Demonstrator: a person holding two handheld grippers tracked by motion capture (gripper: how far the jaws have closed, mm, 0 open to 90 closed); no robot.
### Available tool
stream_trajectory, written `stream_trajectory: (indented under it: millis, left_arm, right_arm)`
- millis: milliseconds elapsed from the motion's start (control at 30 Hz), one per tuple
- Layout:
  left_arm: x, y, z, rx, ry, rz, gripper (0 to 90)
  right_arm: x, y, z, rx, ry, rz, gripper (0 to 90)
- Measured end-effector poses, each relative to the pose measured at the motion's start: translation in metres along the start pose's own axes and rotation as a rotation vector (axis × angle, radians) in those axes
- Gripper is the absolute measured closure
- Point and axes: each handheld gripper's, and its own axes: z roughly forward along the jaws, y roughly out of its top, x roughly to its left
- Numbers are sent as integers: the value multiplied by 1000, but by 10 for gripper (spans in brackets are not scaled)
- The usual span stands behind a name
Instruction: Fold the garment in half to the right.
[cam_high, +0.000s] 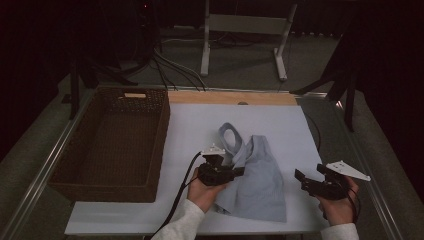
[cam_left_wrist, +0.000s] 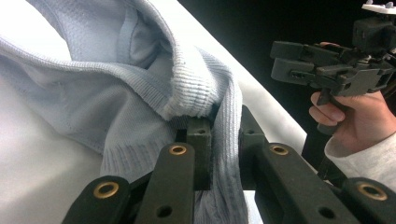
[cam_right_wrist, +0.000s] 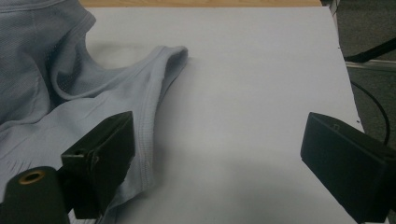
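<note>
Pale blue ribbed-knit vest (cam_high: 260, 180); white worktop (cam_high: 280, 125); dark brown woven basket (cam_high: 65, 180); black claws, left (cam_high: 239, 171), right (cam_high: 301, 180).

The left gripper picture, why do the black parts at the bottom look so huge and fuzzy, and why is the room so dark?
In the left gripper view the left gripper sits right against the lens, so it looms soft-edged while gripping the pale blue top. In the high view, light falls on the white board; the wicker basket and floor stay dim. The right gripper view shows soft shadows under the cloth.
</note>
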Motion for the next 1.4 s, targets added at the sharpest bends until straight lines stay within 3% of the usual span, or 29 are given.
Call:
stream_trajectory:
  millis: [1400]
  left_arm:
    - [-11,17,26,7,-44,1,811]
  right_arm:
    - [0,0,0,-3,-3,-1,103]
